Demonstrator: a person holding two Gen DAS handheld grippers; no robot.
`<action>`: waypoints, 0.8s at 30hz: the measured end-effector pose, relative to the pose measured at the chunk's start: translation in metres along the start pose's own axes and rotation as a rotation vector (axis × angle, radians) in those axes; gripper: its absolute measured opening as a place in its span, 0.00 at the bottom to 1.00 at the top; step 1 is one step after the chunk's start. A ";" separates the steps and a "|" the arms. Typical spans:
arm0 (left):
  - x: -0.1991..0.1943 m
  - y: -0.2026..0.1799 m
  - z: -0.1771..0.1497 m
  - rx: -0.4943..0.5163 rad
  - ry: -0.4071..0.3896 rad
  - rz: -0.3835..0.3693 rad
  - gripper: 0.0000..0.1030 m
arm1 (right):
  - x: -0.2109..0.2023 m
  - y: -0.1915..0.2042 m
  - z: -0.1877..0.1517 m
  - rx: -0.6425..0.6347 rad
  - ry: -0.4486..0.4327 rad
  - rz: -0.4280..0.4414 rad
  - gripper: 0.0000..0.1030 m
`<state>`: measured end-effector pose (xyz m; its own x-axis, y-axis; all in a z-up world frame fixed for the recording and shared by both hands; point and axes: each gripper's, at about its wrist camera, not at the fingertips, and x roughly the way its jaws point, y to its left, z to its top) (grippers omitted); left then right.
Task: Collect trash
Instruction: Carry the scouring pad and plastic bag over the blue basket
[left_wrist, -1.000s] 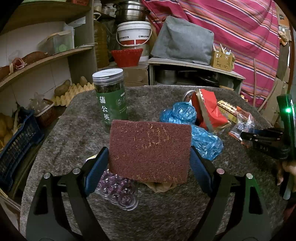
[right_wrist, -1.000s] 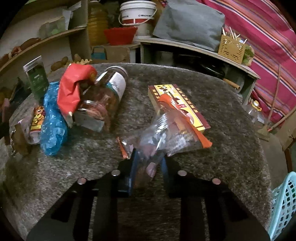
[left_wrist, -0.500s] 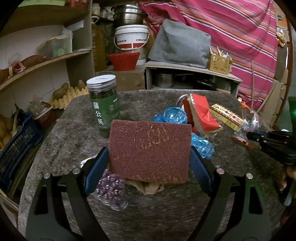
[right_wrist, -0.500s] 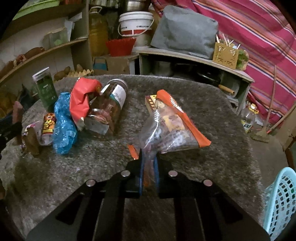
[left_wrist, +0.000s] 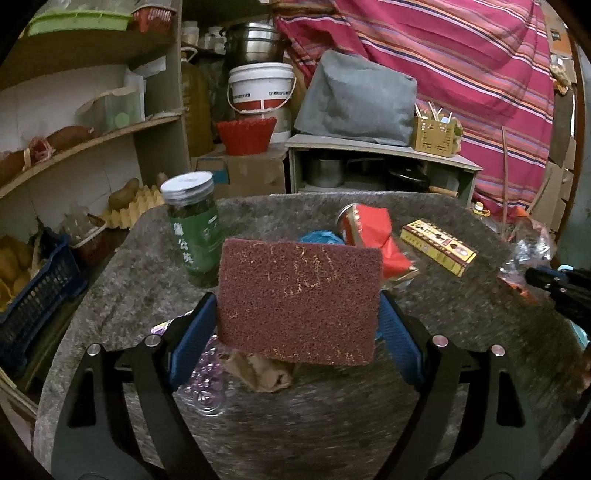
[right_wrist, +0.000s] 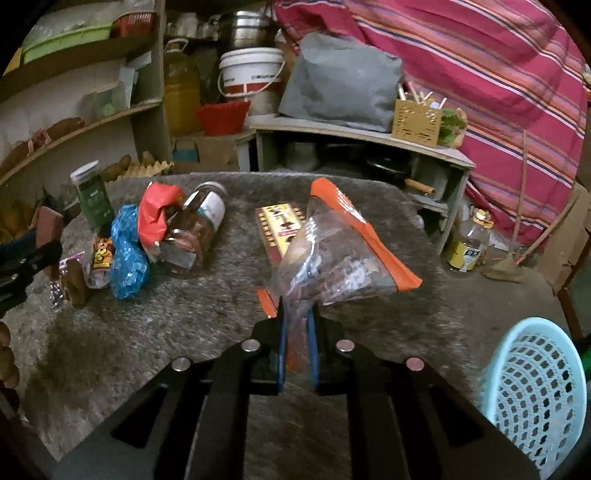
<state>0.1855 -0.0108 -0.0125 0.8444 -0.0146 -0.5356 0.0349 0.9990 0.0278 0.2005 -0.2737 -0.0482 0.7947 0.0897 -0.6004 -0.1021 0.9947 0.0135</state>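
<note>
Lifted since a sec ago: clear snack bag (right_wrist: 332, 258) w/ orange edge now hangs above the grey table (right_wrist: 147, 325), pinched tight in the right gripper (right_wrist: 295, 332); print on it too blurred to read. Left gripper (left_wrist: 295, 325) clamps a maroon scouring pad (left_wrist: 299, 299) across its width, raised off the table too. Far left stands a green jar (left_wrist: 194, 236) labelled 蒲公英. Near right, beside the table, a pale blue basket (right_wrist: 535, 398).
</note>
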 end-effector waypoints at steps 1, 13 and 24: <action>-0.001 -0.005 0.002 0.005 -0.003 -0.001 0.81 | -0.003 -0.004 -0.001 0.005 -0.004 -0.004 0.10; -0.015 -0.093 0.020 0.058 -0.055 -0.069 0.81 | -0.065 -0.110 -0.016 0.148 -0.071 -0.114 0.10; -0.019 -0.225 0.013 0.151 -0.046 -0.238 0.81 | -0.104 -0.208 -0.058 0.288 -0.068 -0.246 0.10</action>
<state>0.1682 -0.2363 0.0021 0.8262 -0.2533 -0.5032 0.3115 0.9496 0.0334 0.1041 -0.4933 -0.0346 0.8134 -0.1596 -0.5594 0.2608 0.9596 0.1055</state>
